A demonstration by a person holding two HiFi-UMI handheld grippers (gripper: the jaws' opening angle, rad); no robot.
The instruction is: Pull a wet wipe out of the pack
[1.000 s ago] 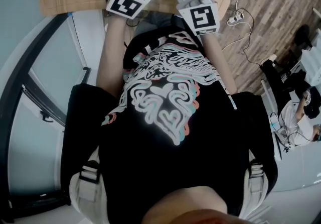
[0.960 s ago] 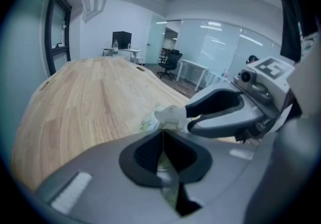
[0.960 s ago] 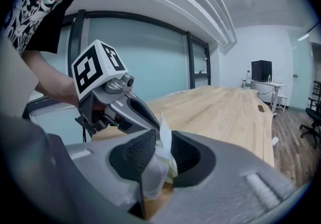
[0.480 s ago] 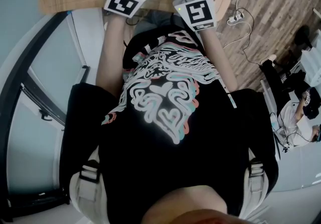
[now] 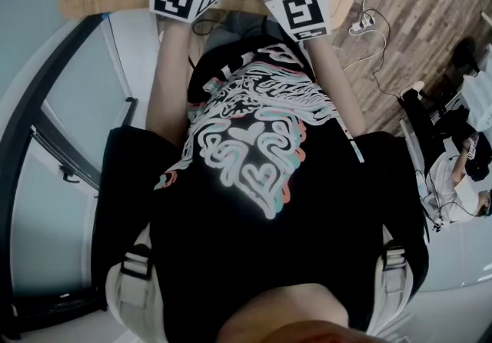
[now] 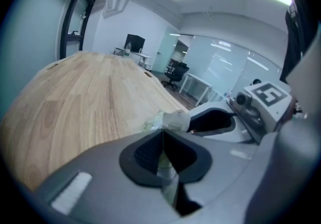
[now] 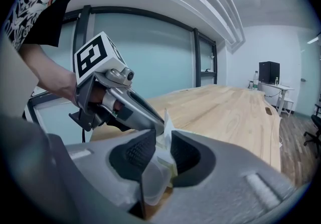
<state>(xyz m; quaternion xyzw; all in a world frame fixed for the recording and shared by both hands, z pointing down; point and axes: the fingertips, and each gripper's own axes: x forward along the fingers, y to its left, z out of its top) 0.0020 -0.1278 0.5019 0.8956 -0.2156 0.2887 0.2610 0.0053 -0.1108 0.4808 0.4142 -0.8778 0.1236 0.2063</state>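
Left gripper view: the left gripper (image 6: 162,143) has its dark ribbed pads pressed flat together, nipping the edge of a thin, crumpled pale-green plastic pack (image 6: 150,123) that sits just past the jaw tips, over the long light wooden table (image 6: 85,102). I cannot tell whether the pack rests on the wood. The right gripper (image 6: 189,120) comes in from the right, its tips on a soft white wet wipe (image 6: 175,117) at the pack's top.

Right gripper view: these jaws are all but closed, and the narrow gap is filled by the white sheet, which folds limply down between the pads. The left gripper's nose touches the same bundle.

Head view: only the two marker cubes and the forearms show at the top edge, above a black printed T-shirt (image 5: 254,157). The jaws and pack are out of frame.

The wipe looks light, limp, damp and easily torn, so it is best gripped well in from its edge and drawn steadily while the pack is held by its film.

No brand or wording is legible; the cubes carry only black-and-white square patterns
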